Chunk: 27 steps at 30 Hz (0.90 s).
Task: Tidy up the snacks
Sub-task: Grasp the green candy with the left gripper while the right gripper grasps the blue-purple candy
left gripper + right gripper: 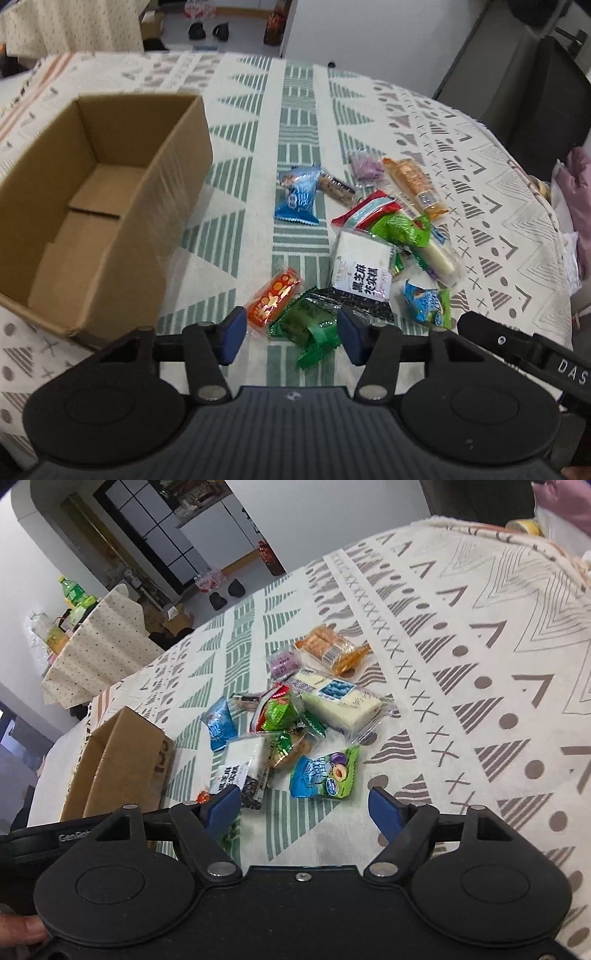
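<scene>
Patterned tablecloth (pixel 295 122), green packet (pixel 308 328) between left tongs (pixel 291 334)

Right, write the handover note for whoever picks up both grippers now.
Left gripper: open, holding nothing, jaws either side of the green-wrapped snack at the near edge of the pile.
Right gripper: open, holding nothing, low over the tablecloth, just short of the blue-and-green plum candy packet.
Cardboard box: open, to the left of the pile, nothing inside.
Snacks: all loose on the cloth, including the red-orange candy, blue packet, black sesame bar and orange cracker pack.
Done: nothing boxed. Left: move every snack into the box.
</scene>
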Each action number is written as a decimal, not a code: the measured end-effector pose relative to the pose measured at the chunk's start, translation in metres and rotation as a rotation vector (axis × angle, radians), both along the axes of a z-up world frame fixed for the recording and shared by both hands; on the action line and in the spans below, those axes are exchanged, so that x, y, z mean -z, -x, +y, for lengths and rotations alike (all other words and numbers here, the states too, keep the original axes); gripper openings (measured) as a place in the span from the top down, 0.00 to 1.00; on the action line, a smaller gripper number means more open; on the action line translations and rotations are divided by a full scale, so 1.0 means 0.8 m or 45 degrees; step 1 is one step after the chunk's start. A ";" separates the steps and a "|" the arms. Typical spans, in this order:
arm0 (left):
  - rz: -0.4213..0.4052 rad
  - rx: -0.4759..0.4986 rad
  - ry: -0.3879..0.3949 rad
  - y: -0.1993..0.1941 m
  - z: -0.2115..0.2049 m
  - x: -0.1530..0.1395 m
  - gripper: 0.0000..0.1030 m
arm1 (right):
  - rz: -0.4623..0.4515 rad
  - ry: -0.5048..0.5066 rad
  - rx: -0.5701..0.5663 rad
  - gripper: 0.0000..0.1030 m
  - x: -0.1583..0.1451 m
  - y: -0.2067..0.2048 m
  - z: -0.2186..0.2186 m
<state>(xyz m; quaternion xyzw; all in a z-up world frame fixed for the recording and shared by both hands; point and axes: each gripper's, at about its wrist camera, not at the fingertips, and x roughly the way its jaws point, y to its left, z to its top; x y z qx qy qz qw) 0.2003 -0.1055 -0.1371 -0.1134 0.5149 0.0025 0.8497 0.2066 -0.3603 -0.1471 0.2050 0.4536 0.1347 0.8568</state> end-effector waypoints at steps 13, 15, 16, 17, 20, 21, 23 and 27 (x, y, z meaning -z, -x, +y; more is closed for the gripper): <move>0.123 0.010 -0.045 -0.035 -0.025 0.045 0.52 | 0.055 0.019 0.012 0.26 0.033 -0.031 0.010; 0.151 0.005 -0.070 -0.032 -0.029 0.049 0.52 | 0.068 0.029 0.016 0.26 0.039 -0.035 0.012; 0.176 0.002 -0.074 -0.031 -0.030 0.051 0.51 | 0.074 0.032 0.016 0.26 0.041 -0.037 0.013; 0.195 -0.003 -0.068 -0.029 -0.030 0.054 0.50 | 0.076 0.035 0.017 0.26 0.043 -0.038 0.014; 0.242 -0.006 -0.050 -0.022 -0.028 0.065 0.50 | 0.081 0.066 0.022 0.26 0.047 -0.042 0.019; 0.251 -0.008 -0.054 -0.019 -0.027 0.068 0.50 | 0.082 0.078 0.021 0.26 0.049 -0.044 0.021; 0.227 -0.007 -0.053 -0.014 -0.026 0.067 0.50 | 0.074 0.102 0.015 0.26 0.050 -0.044 0.025; 0.208 -0.003 -0.046 -0.009 -0.024 0.066 0.62 | 0.063 0.148 0.005 0.26 0.052 -0.045 0.031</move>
